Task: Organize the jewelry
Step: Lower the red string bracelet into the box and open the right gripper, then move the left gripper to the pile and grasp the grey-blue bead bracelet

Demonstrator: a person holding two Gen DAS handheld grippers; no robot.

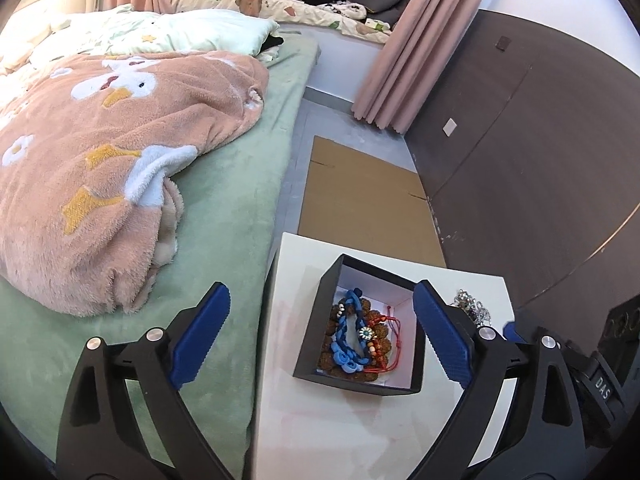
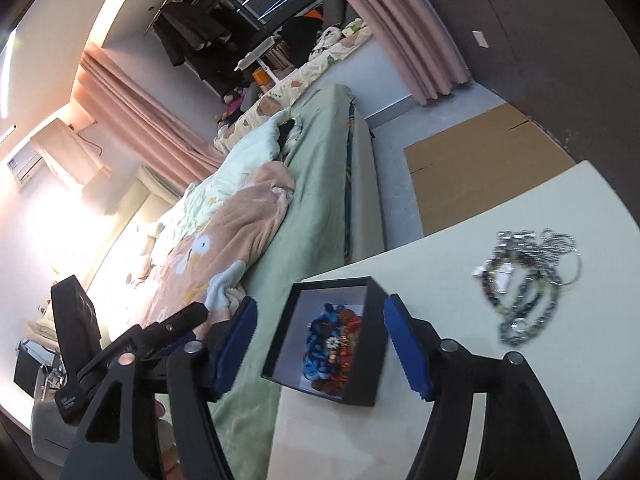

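Observation:
A black open box point(image 1: 320, 320) with a white inside stands on a small white table point(image 1: 304, 420). It holds a blue braided bracelet point(image 1: 352, 340), a red cord bracelet point(image 1: 390, 330) and brown beads. My left gripper point(image 1: 320, 340) is open and empty, its fingers on either side of the box and above it. A tangle of silver chains point(image 1: 472, 308) lies right of the box. In the right wrist view the box point(image 2: 376, 344) sits between my open, empty right gripper's point(image 2: 320, 344) fingers, and the chains point(image 2: 528, 280) lie to the right.
A bed with a green sheet point(image 1: 224, 208) and a pink fleece blanket point(image 1: 100, 176) runs along the table's left side. Flat cardboard point(image 1: 360, 196) lies on the floor beyond the table. A dark wardrobe point(image 1: 540, 140) stands to the right.

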